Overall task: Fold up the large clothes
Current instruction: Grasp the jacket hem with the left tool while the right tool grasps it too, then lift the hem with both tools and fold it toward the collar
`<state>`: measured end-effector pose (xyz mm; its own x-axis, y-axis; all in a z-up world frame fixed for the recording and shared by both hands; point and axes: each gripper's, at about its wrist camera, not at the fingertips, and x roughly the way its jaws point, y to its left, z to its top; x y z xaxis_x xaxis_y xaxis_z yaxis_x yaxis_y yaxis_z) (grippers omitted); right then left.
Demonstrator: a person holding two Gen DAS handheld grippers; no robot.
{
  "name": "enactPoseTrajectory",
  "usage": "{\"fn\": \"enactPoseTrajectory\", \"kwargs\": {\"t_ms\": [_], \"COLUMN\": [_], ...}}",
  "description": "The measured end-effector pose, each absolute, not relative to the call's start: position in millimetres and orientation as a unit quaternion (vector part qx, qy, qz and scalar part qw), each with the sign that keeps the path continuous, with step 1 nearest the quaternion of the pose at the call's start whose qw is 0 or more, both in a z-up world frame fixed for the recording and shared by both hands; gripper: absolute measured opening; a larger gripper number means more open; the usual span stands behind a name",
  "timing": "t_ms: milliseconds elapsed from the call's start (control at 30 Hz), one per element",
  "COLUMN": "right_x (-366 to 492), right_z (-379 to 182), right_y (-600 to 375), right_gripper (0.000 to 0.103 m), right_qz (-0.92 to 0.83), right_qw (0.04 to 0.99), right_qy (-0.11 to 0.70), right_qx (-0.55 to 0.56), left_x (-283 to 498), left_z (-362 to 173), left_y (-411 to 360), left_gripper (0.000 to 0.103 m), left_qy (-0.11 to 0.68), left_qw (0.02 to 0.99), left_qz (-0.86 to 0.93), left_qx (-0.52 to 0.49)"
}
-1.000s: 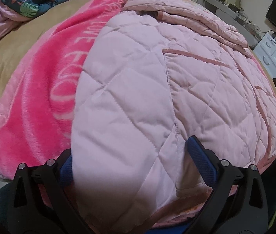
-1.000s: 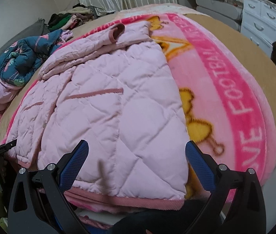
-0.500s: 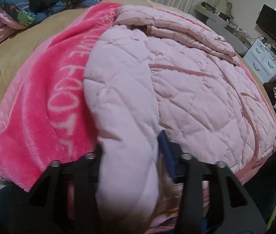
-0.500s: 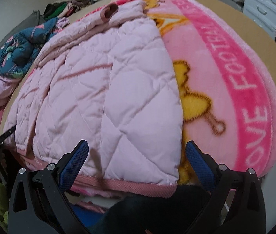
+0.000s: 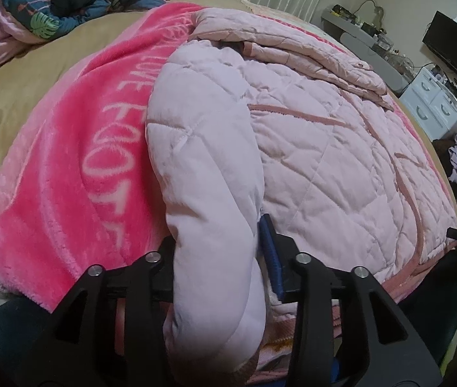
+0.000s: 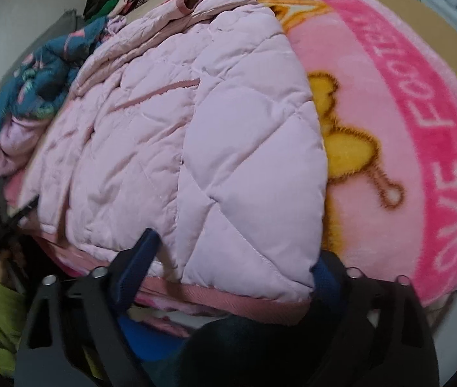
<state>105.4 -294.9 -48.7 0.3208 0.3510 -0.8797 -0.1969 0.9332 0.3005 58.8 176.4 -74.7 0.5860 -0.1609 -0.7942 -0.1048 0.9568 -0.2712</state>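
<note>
Two grippers, one quilted jacket

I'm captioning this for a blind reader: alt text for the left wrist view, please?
The left tongs pinch a bunched edge of a pale pink quilted jacket spread on a bright pink blanket over a bed.
</note>
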Motion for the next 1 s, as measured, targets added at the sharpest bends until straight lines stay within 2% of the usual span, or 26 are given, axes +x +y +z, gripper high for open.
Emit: {"fn": "enactPoseTrajectory", "kwargs": {"t_ms": [100,167,267,333,400,467,567,733,767,800,900,1000], "right_x": [98.9,95.7,97.4,102.9,105.8,107.7,107.7,95.0,94.3,93.9,87.8,83.2], "right_z": [-47.1,-46.3,-47.5,-51.4,-55.4,-56.4,-55.7,-45.7,-44.5,-42.8,-35.6,-25.8], "right_y": [-298.8,-301.8,-304.9,-304.4,-299.3,-293.5,-287.8,-295.7,-298.5,-301.7,-303.6,-300.5], "right_gripper": [0.056,0.054,0.056,0.060,0.070,0.073,0.071,0.049,0.040,0.036,0.027,0.021], "right_qz": [0.172,0.176,0.188,0.197,0.215,0.223,0.220,0.221,0.219,0.219,0.224,0.227], "right_qw": [0.816,0.816,0.809,0.796,0.781,0.774,0.776,0.804,0.809,0.814,0.828,0.844], "right_qy": [0.548,0.545,0.552,0.568,0.583,0.592,0.591,0.551,0.543,0.536,0.509,0.480], "right_qx": [0.074,0.076,0.077,0.075,0.062,0.043,0.021,0.031,0.039,0.052,0.068,0.078], "left_x": [55.1,51.1,47.0,43.9,43.1,43.5,44.5,42.1,41.6,40.7,38.1,37.9], "left_z": [-77.9,-80.6,-83.3,-84.0,-85.4,-86.5,-88.7,-84.6,-82.9,-81.5,-72.4,-62.5], "left_y": [176.8,177.3,177.7,176.7,174.5,172.8,171.2,167.8,167.3,167.0,167.0,167.4], "left_gripper": [0.040,0.042,0.047,0.049,0.052,0.053,0.053,0.033,0.028,0.023,0.014,0.011], "left_qy": [0.459,0.465,0.471,0.474,0.478,0.481,0.483,0.473,0.470,0.468,0.452,0.437], "left_qw": [0.876,0.871,0.868,0.867,0.865,0.864,0.863,0.869,0.871,0.873,0.881,0.888], "left_qz": [-0.017,-0.023,-0.025,-0.026,-0.027,-0.028,-0.027,-0.033,-0.034,-0.034,-0.034,-0.036], "left_qx": [-0.147,-0.154,-0.156,-0.154,-0.150,-0.146,-0.144,-0.138,-0.137,-0.136,-0.135,-0.139]}}
